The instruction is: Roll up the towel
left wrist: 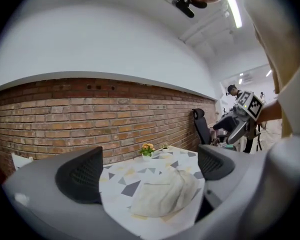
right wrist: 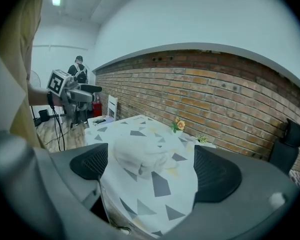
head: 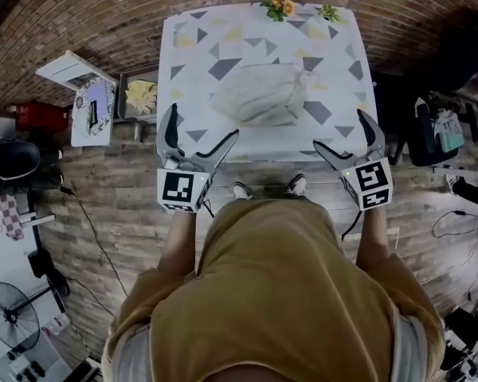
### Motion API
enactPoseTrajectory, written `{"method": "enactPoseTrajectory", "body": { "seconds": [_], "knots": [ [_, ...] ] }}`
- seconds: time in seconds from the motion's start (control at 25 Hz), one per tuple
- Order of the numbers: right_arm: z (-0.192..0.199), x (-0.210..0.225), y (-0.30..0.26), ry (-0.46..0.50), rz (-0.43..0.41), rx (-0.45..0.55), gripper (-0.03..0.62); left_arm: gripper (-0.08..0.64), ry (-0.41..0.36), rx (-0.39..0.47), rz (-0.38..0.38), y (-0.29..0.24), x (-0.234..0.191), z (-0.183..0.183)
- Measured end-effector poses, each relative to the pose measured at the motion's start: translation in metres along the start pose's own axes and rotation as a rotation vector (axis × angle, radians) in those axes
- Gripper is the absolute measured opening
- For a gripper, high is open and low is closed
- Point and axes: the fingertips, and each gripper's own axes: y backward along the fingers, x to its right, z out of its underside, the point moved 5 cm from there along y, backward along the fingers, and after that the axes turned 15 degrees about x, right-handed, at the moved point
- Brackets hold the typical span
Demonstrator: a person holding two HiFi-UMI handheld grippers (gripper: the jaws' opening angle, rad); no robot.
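A pale cream towel [head: 260, 94] lies bunched in a loose heap near the middle of the table [head: 191, 46], which has a white cloth with grey and yellow triangles. The towel [left wrist: 165, 194] also shows in the left gripper view and the towel [right wrist: 142, 156] in the right gripper view. My left gripper [head: 201, 140] hovers open at the table's near-left edge, nothing between its jaws. At the near-right edge my right gripper [head: 348, 140] is open too, also empty. Both stand short of the towel.
A small pot of orange flowers [head: 279, 5] and a little green plant [head: 328, 11] stand at the table's far edge by the brick wall. Left of the table are a tray with a yellow leaf shape [head: 140, 95] and a white stool [head: 73, 70]. A dark chair [head: 430, 126] is right.
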Motion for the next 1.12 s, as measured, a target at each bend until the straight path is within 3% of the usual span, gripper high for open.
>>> {"method": "enactPoseTrajectory", "body": {
  "seconds": [0.44, 0.64, 0.84, 0.92, 1.0, 1.12],
  "knots": [
    [0.009, -0.01, -0.033, 0.049, -0.158, -0.035, 0.532, 0.621, -0.042, -0.021, -0.071, 0.014, -0.003, 0.003],
    [0.015, -0.02, -0.044, 0.067, -0.21, -0.062, 0.528, 0.62, -0.033, -0.061, -0.055, 0.015, 0.001, 0.017],
    [0.027, -0.033, -0.056, 0.102, -0.269, -0.1, 0.475, 0.614, -0.036, -0.123, 0.0, 0.012, 0.012, 0.049],
    [0.038, -0.039, -0.059, 0.132, -0.29, -0.132, 0.449, 0.581, -0.037, -0.153, 0.046, 0.008, 0.021, 0.063],
    [0.053, -0.044, -0.063, 0.179, -0.311, -0.168, 0.42, 0.5, -0.037, -0.169, 0.105, 0.003, 0.033, 0.074],
    [0.071, -0.052, -0.072, 0.358, -0.348, -0.217, 0.336, 0.349, -0.075, -0.219, 0.236, -0.005, 0.056, 0.096]
  ]
}}
